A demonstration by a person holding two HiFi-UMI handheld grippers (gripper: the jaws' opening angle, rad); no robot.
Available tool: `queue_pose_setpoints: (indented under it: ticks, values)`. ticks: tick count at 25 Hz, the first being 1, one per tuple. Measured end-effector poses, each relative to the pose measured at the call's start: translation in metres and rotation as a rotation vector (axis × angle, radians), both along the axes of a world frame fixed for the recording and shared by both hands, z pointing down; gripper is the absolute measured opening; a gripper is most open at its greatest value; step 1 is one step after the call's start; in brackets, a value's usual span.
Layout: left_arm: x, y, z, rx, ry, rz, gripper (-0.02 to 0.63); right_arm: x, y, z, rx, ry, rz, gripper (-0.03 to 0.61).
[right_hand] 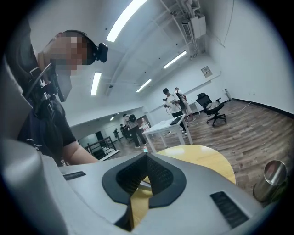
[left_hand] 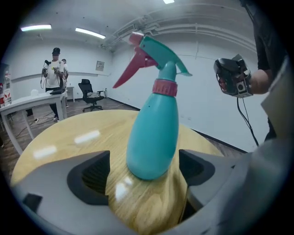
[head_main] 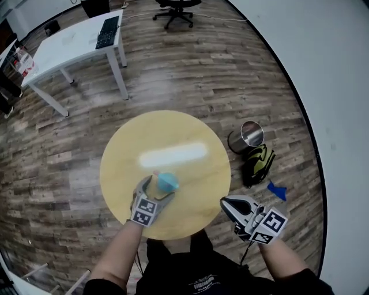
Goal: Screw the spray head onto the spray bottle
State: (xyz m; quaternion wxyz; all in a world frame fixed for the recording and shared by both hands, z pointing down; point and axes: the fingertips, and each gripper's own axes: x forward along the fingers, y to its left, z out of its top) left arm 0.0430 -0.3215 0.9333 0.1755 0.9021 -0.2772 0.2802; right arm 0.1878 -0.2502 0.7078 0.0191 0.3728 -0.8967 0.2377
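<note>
While the round wooden table [head_main: 190, 129] fills mid-frame, the teal spray bottle [left_hand: 154, 133], spray head [left_hand: 149, 53] on, stands lower centre between the left gripper's [head_main: 154, 191] wide-spread jaws, untouched; the right gripper [head_main: 226, 204], lower right, is closed, empty

Wood-plank floor [head_main: 190, 75], with a white wall [head_main: 328, 69] along the right. Far left, a white desk [head_main: 69, 46] holding a keyboard [head_main: 108, 31]; a black office chair [head_main: 176, 8] farther back. Strip lights [right_hand: 125, 19] overhead.

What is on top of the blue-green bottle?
A teal spray head with a pink trigger sits there, joined to the spray bottle by a pink collar. Whether it is screwed tight cannot be seen, and the bottle's wall hides anything inside.
</note>
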Motion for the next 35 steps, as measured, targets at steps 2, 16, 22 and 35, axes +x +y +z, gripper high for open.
queue_pose_setpoints:
  ticks: [2, 16, 22, 35]
  values:
    - [0.008, -0.010, 0.007, 0.021, -0.001, 0.013, 0.466, 0.001, 0.000, 0.009, -0.014, -0.001, 0.002, 0.021]
    - [0.040, -0.024, -0.002, 0.096, -0.302, 0.245, 0.454, 0.020, 0.002, 0.004, -0.022, -0.015, 0.012, 0.021]
    - [0.001, -0.029, -0.108, 0.328, -0.717, 0.451, 0.454, -0.014, -0.005, -0.044, 0.007, -0.061, -0.055, 0.040]
    - [-0.074, 0.015, -0.314, 0.555, -1.096, 0.346, 0.454, -0.160, -0.002, -0.178, 0.110, 0.081, -0.294, 0.159]
